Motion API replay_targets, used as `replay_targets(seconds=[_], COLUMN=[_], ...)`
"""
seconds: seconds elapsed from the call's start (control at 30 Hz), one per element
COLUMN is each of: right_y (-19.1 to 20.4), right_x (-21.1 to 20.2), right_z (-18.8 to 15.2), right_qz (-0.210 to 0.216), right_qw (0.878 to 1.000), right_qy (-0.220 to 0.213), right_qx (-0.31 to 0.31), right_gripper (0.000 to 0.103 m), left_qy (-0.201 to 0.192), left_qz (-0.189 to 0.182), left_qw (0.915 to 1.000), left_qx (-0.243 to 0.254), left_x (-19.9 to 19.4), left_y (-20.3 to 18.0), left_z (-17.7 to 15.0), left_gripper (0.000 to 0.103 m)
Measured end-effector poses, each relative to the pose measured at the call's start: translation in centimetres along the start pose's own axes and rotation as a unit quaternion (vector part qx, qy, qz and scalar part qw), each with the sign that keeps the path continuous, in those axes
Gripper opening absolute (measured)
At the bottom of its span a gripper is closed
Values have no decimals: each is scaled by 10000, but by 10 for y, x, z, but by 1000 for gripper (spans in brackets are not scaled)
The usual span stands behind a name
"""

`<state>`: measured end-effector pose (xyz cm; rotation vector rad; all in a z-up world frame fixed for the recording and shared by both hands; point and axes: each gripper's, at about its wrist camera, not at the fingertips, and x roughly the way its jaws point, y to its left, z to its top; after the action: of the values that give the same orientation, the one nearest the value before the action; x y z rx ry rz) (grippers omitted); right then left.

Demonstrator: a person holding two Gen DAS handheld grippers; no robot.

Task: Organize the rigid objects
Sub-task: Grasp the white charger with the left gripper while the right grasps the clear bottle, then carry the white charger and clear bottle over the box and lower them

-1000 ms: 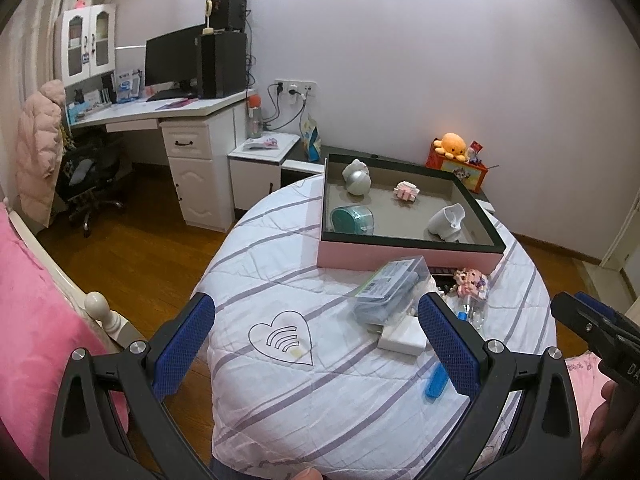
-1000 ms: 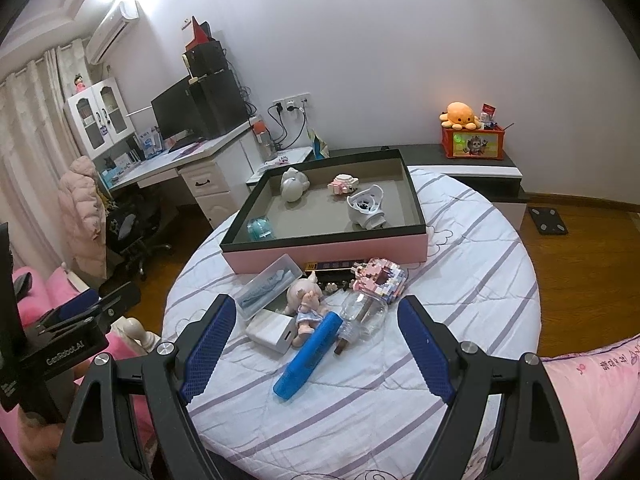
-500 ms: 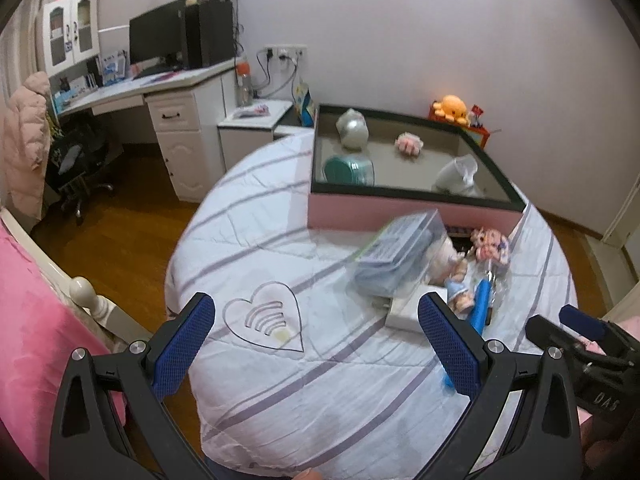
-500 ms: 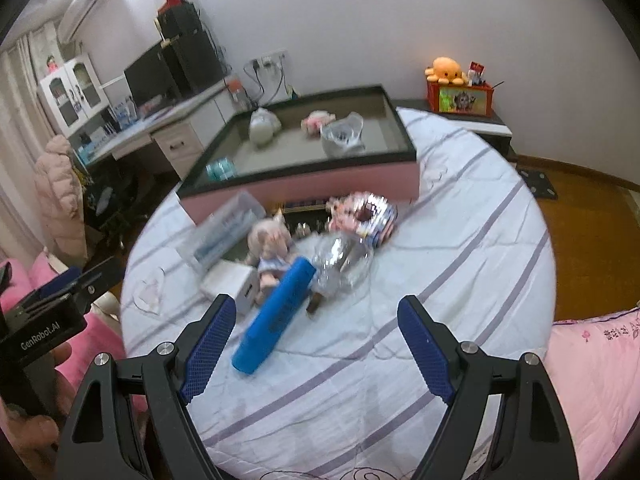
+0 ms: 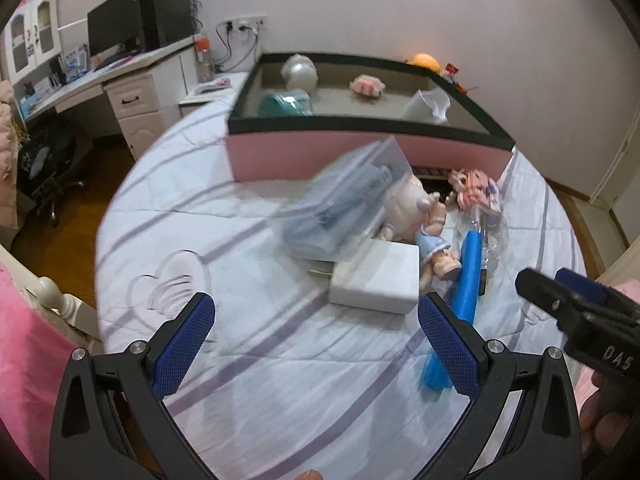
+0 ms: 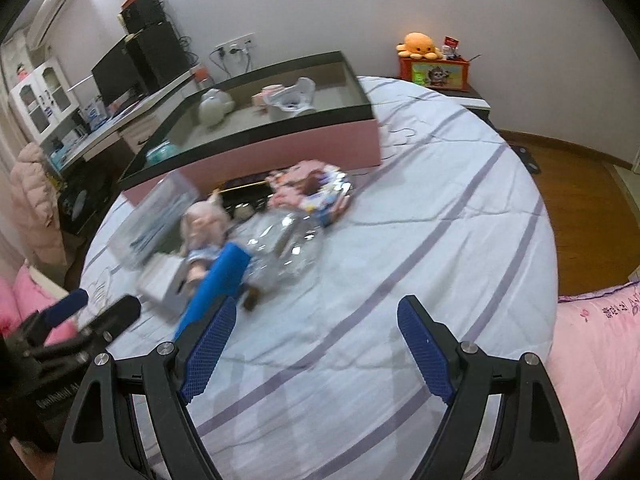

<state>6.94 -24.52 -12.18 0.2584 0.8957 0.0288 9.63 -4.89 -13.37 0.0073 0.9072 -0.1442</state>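
Observation:
A pile of objects lies on the round striped bed before a pink box (image 5: 304, 152) (image 6: 280, 148): a clear plastic case (image 5: 344, 208), a white block (image 5: 376, 276), a small doll (image 5: 424, 220) (image 6: 204, 236), a blue bar (image 5: 466, 280) (image 6: 218, 280), a clear bottle (image 6: 288, 244) and a pink block toy (image 5: 476, 192) (image 6: 312, 192). The box holds several items. My left gripper (image 5: 316, 344) is open above the bed, just short of the white block. My right gripper (image 6: 316, 352) is open, its left finger beside the blue bar's near end.
A desk (image 5: 100, 80) with a monitor and a chair stand left of the bed. A pink pillow (image 5: 24, 352) lies at the near left, a pink quilt (image 6: 600, 360) at the near right. An orange plush (image 6: 420, 44) sits on a red box by the wall.
Both grippers have moved forward and down toward the pile, which now looks larger and nearer. Both stay open. The objects have not moved.

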Motion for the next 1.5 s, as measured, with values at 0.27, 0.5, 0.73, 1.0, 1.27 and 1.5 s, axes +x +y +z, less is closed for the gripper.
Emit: replay_targets(seconds=[0.27,0.5,0.73,1.0,1.27,1.5], right_y=[-1,12,26,26,19,21], right_x=[20,41,52,48,26,-2], right_z=[14,28,27,26,13,21], right_qz=[34,135,-55,74,182,400], right_qw=[10000,9997,9992,9993,9992,9982], right_qy=[56,86,24,-65,-100,-266], right_qx=[-10,-163,-403,-364,-331,-357], right_gripper=[84,77,65,53,53,53], left_qy=[143,42,-45,-72,-87,-345], left_qz=[-50,-77,-93,-305,-299,-238], left_qw=[9997,9995,9999,9992,9991,9987], left_qx=[-190,-299,-108,-241,-288,-300], left_x=[29,34,30,23,8,-25], left_y=[-3,3,2,12,20,29], left_z=[3,9,7,6,-1,9], left_gripper=[103,95,73,67,67,67])
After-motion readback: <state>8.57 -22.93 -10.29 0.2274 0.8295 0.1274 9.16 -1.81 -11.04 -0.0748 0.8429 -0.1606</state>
